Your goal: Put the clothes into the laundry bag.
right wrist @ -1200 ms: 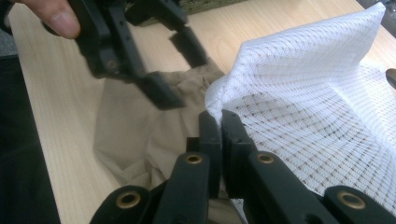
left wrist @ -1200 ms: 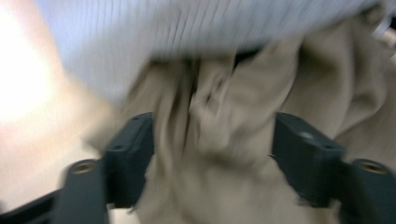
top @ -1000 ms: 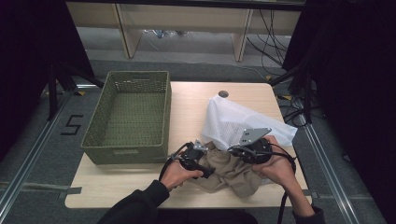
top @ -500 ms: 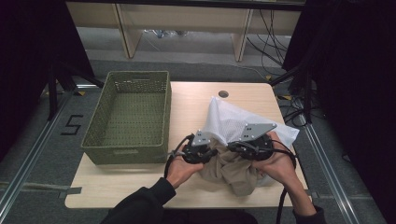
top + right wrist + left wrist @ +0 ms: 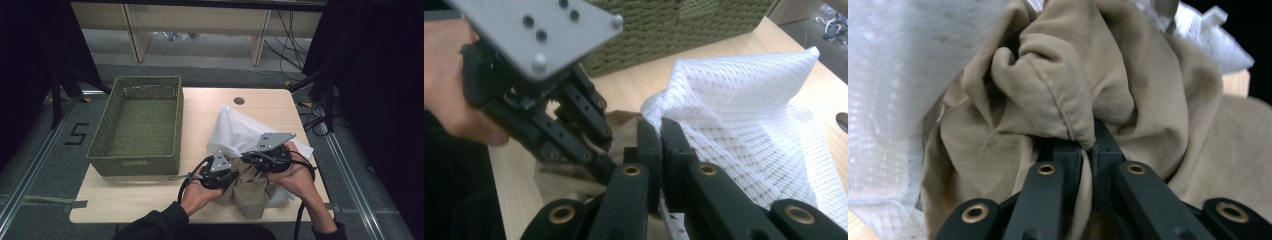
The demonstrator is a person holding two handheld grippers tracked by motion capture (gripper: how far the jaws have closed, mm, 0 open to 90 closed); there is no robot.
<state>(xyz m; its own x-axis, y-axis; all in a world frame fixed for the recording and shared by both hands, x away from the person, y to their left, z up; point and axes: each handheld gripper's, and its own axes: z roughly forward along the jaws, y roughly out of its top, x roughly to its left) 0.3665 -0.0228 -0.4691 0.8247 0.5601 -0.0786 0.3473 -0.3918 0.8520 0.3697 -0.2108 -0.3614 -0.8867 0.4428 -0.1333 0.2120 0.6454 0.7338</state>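
Observation:
A tan garment lies bunched at the table's near edge, half under a white mesh bag. My left gripper is shut on a fold of the tan garment, with the mesh bag to its left in the left gripper view. My right gripper is close beside it, shut on the edge of the mesh bag. In the right gripper view my right gripper has its jaws pinching the mesh, and the left gripper reaches into the tan cloth just to the left.
A green woven basket stands on the left part of the wooden table, and its wall shows behind the grippers. A round cable hole is near the far edge. Cables hang off the table's right side.
The tan garment has gone from spread out to bunched and raised between the grippers. My left gripper has moved right, closer to the right one at the bag's edge.

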